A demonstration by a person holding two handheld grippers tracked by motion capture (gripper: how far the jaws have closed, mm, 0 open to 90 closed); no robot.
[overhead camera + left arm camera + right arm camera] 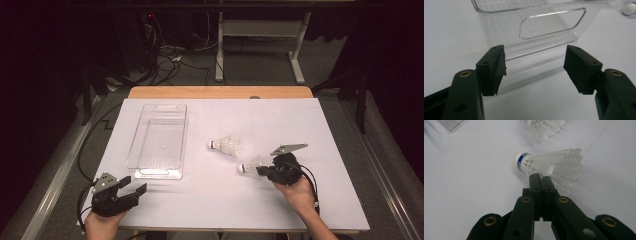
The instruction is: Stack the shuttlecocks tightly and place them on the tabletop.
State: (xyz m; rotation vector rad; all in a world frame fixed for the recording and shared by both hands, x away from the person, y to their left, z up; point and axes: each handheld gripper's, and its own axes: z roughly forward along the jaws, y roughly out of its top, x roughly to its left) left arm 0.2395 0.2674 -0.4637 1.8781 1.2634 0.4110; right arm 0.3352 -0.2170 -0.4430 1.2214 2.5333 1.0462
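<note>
Two white plastic shuttlecocks lie on the white table sheet. My right gripper (pixel 262 171) is shut on the skirt of the nearer shuttlecock (pixel 251 165), whose cork points left. In the right gripper view the jaws meet at the tips (pixel 540 178) and pinch the skirt's lower edge of this shuttlecock (pixel 549 162), which has a blue band at the cork. The second shuttlecock (pixel 227 146) lies free just beyond it, and its skirt (pixel 544 127) reaches the top edge of that view. My left gripper (pixel 135 183) stands open at the front left, with nothing between its jaws (pixel 534 70).
A clear plastic bin (pixel 160 140) with nothing in it stands left of centre, lengthwise, its handled end wall (pixel 549 25) just ahead of my left gripper. A cork of one shuttlecock (pixel 630 8) shows far right. The table's wooden far edge (pixel 220 92) lies beyond the sheet.
</note>
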